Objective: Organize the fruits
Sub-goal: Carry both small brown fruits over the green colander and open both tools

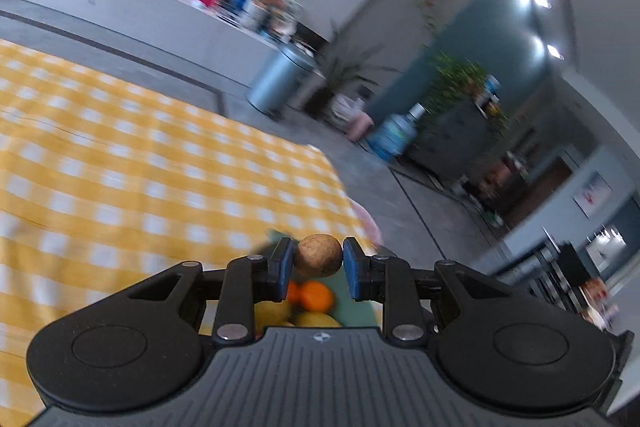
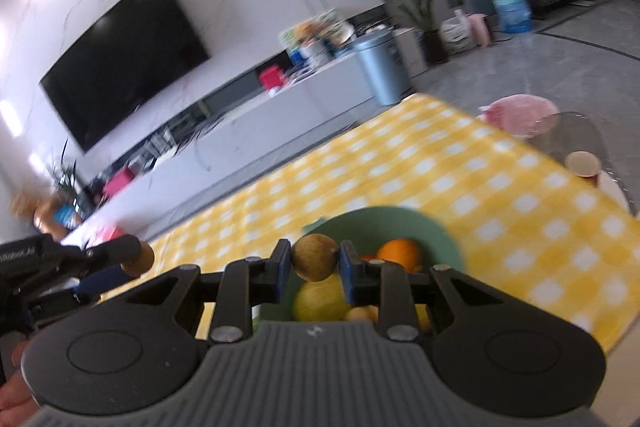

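My left gripper (image 1: 319, 262) is shut on a small round brown fruit (image 1: 319, 255), held above the yellow checked tablecloth (image 1: 140, 167). Below it lies a green bowl (image 1: 352, 311) with an orange (image 1: 316, 295) and yellow fruits (image 1: 272, 311). My right gripper (image 2: 314, 261) is shut on a second brown fruit (image 2: 314, 257), over the near rim of the same green bowl (image 2: 436, 231), which holds an orange (image 2: 400, 253) and a yellow fruit (image 2: 320, 301). In the right wrist view the left gripper (image 2: 132, 259) shows at the left edge with its brown fruit (image 2: 140, 259).
A glass side table (image 2: 580, 135) with a red cup (image 2: 583, 165) stands past the cloth's right edge, next to a pink stool (image 2: 520, 113). Beyond the table are a TV (image 2: 120, 67), a low white cabinet (image 2: 280, 107), a metal bin (image 2: 382, 71) and plants.
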A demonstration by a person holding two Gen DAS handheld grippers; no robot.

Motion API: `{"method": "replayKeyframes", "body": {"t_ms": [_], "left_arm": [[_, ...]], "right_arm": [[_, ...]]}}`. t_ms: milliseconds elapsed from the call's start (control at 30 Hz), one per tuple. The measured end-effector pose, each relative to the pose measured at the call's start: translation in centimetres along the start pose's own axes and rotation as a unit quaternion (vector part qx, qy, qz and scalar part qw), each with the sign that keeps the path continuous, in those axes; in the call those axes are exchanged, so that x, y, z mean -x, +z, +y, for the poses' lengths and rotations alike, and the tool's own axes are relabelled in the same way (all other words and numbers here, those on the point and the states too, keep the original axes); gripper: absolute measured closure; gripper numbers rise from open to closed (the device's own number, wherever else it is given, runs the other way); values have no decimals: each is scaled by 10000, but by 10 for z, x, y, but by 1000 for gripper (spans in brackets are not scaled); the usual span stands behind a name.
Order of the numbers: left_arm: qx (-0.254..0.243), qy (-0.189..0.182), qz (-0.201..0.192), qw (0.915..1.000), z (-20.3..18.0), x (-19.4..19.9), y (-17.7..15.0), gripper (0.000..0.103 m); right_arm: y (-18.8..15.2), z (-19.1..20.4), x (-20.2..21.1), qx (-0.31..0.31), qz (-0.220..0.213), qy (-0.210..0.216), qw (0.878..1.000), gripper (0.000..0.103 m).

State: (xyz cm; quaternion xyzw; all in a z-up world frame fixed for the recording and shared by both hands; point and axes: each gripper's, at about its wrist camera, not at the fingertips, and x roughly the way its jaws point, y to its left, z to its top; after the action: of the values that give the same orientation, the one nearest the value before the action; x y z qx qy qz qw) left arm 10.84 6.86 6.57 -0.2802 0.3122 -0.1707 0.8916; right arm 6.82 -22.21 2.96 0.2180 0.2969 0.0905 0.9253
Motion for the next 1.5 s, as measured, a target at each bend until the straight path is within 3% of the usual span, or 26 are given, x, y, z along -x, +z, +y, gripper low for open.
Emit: {"method": "replayKeyframes", "body": {"t_ms": [233,533,633,733,1033,1300,1500], "left_arm": [[-406,-181,688,9966,-27,-55,-26,73],[-353,-25,1328,9905,-10,-102,-52,73],[-321,-13,1356,9902,-2,-104,-55,73],[-306,-18,1398,9897,1,-104,-57,73],[-401,49,1502,9878,-1,-108,-64,73],[-632,224,1316,9890,-1,-110,-61,73],[-591,395,1155,9908,5,-104,-58,50]], "right_arm": [[1,-39,15,-179,-24,-189,9997,81],[-13,-57,-15,-319,627,45,9975,80],[-16,-57,-19,-314,668,26,9973,78],[-17,-58,-19,-359,658,57,9972,68],[-14,-66,-18,-668,494,-142,9964,59],[-17,-66,-19,-665,573,-192,9960,59],[-16,-66,-18,-710,568,-166,9957,59]]}}
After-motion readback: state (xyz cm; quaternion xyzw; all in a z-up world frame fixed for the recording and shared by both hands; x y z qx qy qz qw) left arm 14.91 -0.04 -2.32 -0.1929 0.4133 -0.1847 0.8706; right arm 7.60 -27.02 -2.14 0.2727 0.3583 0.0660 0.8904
